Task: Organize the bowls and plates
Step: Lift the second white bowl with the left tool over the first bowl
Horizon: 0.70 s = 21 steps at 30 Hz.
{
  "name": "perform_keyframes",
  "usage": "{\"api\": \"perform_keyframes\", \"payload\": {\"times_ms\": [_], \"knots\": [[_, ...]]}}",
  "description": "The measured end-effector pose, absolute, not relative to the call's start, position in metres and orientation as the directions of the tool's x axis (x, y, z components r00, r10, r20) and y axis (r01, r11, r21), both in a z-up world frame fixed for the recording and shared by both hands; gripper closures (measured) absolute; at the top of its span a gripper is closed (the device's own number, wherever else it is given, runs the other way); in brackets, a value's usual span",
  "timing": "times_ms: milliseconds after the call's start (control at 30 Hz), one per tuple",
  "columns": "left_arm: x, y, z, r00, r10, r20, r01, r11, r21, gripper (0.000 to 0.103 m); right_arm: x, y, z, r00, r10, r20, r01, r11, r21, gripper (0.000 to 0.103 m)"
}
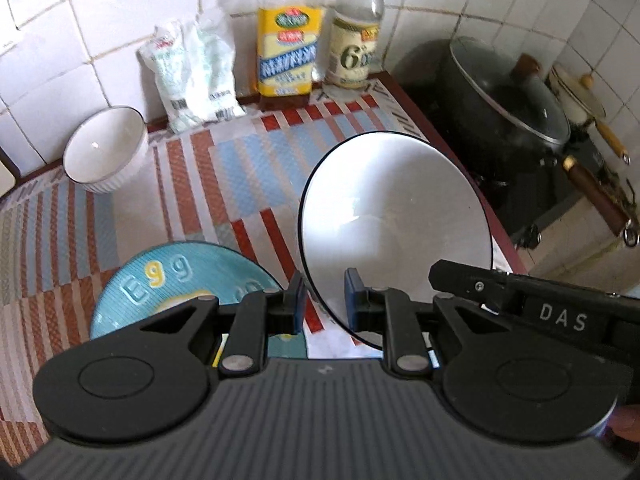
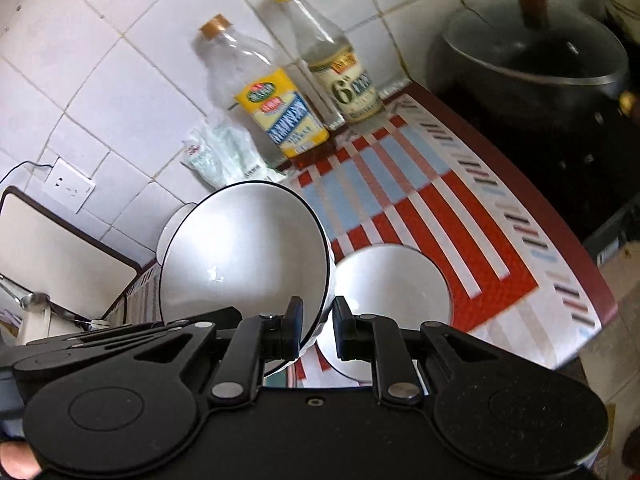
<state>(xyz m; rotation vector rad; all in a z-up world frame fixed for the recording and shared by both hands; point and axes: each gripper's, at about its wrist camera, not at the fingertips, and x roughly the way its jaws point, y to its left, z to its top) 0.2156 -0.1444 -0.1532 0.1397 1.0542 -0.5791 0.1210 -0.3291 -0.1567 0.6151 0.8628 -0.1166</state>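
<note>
A large white bowl with a thin black rim (image 1: 396, 216) hangs tilted above the striped mat (image 1: 224, 176), held from both sides. My left gripper (image 1: 326, 304) is shut on its left rim. My right gripper (image 2: 318, 328) is shut on the opposite rim of the same bowl (image 2: 244, 264). A turquoise plate with raised letters (image 1: 172, 276) lies on the mat, half hidden under my left gripper. A small ribbed white bowl (image 1: 104, 148) stands at the back left by the wall. Another white bowl (image 2: 394, 280) sits on the mat just right of the held one.
Two bottles (image 1: 288, 48) (image 1: 356, 44) and a white bag (image 1: 196, 76) stand against the tiled wall. A black pot with a glass lid (image 1: 508, 108) sits on the stove beyond the counter's right edge (image 2: 560, 216). A wall socket (image 2: 68, 190) and a white board (image 2: 52, 248) are at the left.
</note>
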Motion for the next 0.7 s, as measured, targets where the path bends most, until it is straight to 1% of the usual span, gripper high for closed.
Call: {"api": "perform_keyframes", "payload": {"times_ms": [267, 533, 633, 700], "knots": [[0.215, -0.165, -0.179, 0.304, -0.405, -0.863, 0.539, 0.819, -0.194, 0.085, 0.107, -0.345, -0.179, 0.634, 0.107, -0.766, 0.402, 0.8, 0.445, 0.083], [0.226, -0.182, -0.203, 0.262, -0.392, -0.882, 0.537, 0.818, -0.204, 0.085, 0.112, -0.354, -0.196, 0.595, 0.084, -0.799, 0.428, 0.809, 0.403, 0.081], [0.23, -0.184, -0.209, 0.248, -0.392, -0.886, 0.533, 0.819, -0.213, 0.086, 0.113, -0.356, -0.197, 0.599, 0.075, -0.798, 0.425, 0.814, 0.396, 0.08], [0.233, -0.185, -0.212, 0.236, -0.397, -0.887, 0.525, 0.82, -0.227, 0.086, 0.112, -0.354, -0.195, 0.623, 0.041, -0.781, 0.417, 0.827, 0.377, 0.08]]}}
